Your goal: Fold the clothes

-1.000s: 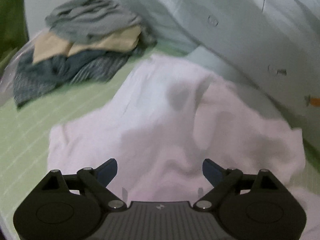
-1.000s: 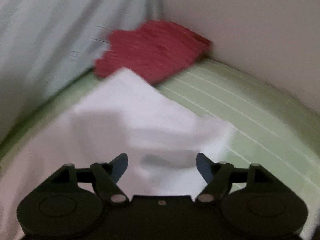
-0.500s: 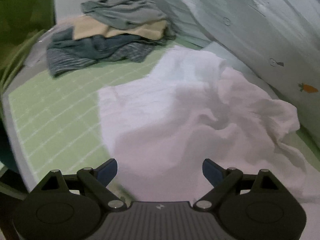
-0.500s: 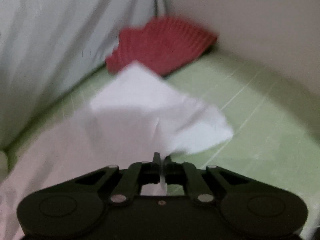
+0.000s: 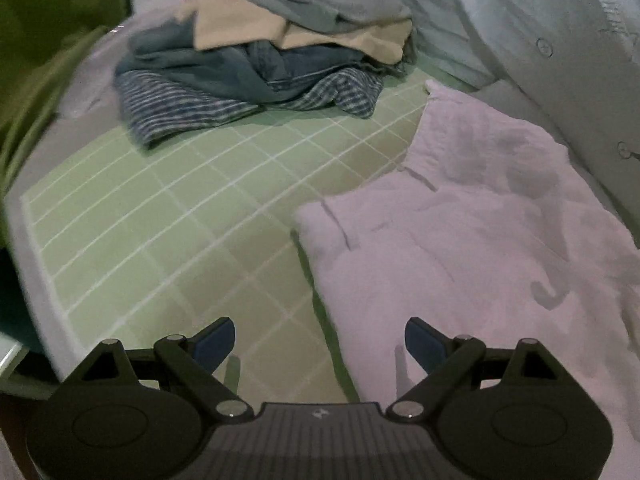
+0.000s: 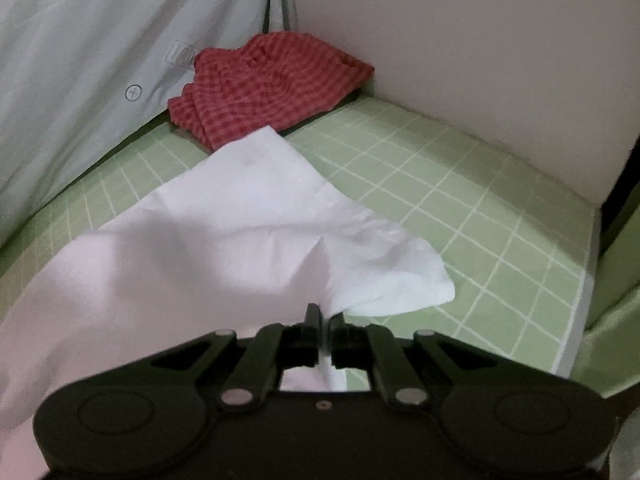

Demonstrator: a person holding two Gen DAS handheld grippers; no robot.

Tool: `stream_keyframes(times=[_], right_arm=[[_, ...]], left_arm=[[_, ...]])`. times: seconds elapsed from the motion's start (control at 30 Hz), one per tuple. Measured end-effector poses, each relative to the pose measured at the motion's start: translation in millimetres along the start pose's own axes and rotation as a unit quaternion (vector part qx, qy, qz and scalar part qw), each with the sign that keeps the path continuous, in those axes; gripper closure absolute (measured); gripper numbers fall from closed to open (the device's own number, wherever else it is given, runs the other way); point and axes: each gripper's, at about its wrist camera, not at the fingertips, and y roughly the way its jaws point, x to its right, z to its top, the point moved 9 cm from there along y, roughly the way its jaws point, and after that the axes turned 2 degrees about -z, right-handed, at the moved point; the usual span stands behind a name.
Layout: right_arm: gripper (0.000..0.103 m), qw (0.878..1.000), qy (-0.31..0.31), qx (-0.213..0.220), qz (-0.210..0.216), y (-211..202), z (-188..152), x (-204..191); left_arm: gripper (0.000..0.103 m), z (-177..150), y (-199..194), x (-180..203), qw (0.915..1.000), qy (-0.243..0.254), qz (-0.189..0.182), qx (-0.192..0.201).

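A white garment [image 5: 472,248] lies crumpled on the green checked sheet [image 5: 168,240], filling the right half of the left wrist view. My left gripper [image 5: 320,340] hovers open above the garment's left edge, its blue-tipped fingers [image 5: 216,338] wide apart with nothing between them. In the right wrist view the same white garment [image 6: 224,232] spreads away from me over the green checked sheet [image 6: 460,208]. My right gripper [image 6: 325,324] is shut on a fold of the cloth, which rises in a ridge to the jaws.
A pile of folded clothes [image 5: 272,52], grey, beige, blue and striped, sits at the far end of the bed. A red checked garment [image 6: 272,88] lies in the corner by the white wall [image 6: 480,60]. A pale quilt [image 6: 80,60] runs along the bed's side.
My left gripper slid left, off the middle of the white garment to its left edge. My right gripper closed on a fold of the garment and drew it back and slightly up.
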Motion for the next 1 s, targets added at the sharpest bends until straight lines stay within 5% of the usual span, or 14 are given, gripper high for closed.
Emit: stream_keyframes(times=[0.2,0.27,0.37,0.6,0.9,1.0], right_arm=[[0.098,0.998,-0.012,0.037,-0.042,-26.3,-1.3,-21.0],[0.098,0.998,-0.013,0.042,-0.041,-34.9,-5.3,-30.7],[0.098,0.998,-0.007,0.044,-0.038,-45.5,-14.2,-41.1],[0.098,0.998,0.021,0.046,-0.029,-61.8,-39.8,-48.7],[0.098,0.998,0.055,0.000,0.004,-67.8,-105.6,-45.4],[0.086,0.997,0.076,-0.013,0.021,-66.1,-114.3,-36.7]], left_arm=[[0.047,21.7,34.7,8.1,0.9979,0.034,-0.050,-0.024],[0.078,26.7,36.5,10.1,0.9976,0.043,-0.051,-0.020],[0.093,32.1,33.3,1.3,0.9980,0.043,-0.045,-0.011],[0.094,51.5,13.7,-47.8,0.9980,0.047,-0.040,0.017],[0.094,68.3,-8.2,-159.7,0.9979,-0.019,0.034,0.052],[0.088,62.3,-16.2,-170.0,0.9974,-0.040,0.032,0.051]])
